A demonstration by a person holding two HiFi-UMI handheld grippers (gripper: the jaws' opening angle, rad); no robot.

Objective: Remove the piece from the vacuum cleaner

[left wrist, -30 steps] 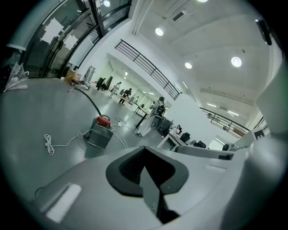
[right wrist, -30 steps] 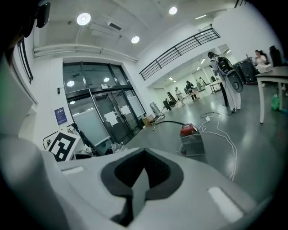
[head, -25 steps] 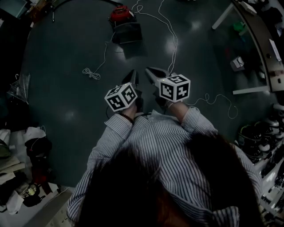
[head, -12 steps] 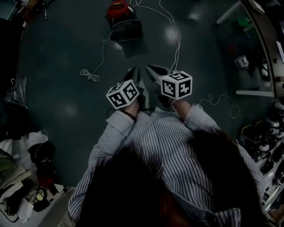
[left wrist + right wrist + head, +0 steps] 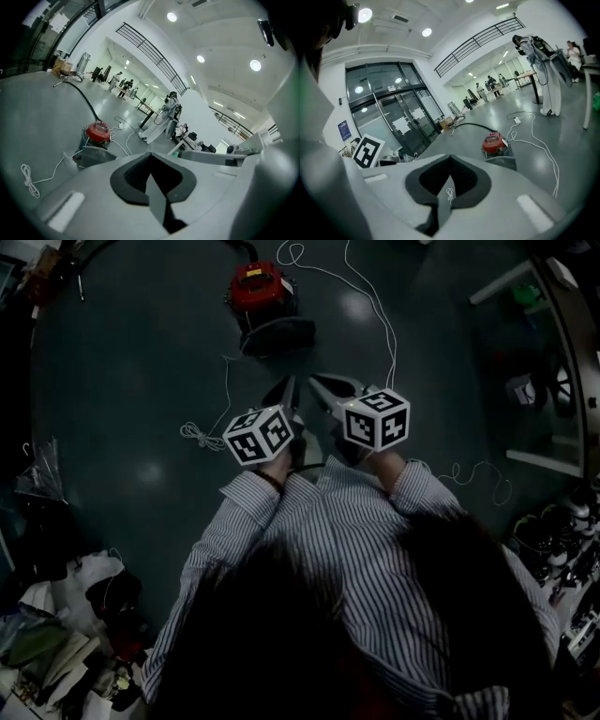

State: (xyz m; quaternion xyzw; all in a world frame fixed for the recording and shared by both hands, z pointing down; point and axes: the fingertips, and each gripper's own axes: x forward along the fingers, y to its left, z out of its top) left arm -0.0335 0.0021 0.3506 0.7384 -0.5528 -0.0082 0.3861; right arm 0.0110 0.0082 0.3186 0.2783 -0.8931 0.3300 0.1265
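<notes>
A red canister vacuum cleaner stands on the dark floor ahead, with a grey piece fixed at its near side. The left gripper view shows the vacuum cleaner and the grey piece beyond the jaws; in the right gripper view the vacuum cleaner is similarly distant. My left gripper and right gripper are held side by side at chest height, pointing at it, well short of it. Both are shut with nothing held.
A white cable runs across the floor past the vacuum, and a coiled cord lies to the left. A black hose leads away behind it. Clutter fills the near left; table legs and shelves stand on the right.
The vacuum cleaner has shifted lower and nearer in the head view as the person moves toward it. Both grippers keep their place in front of the chest, still shut.
</notes>
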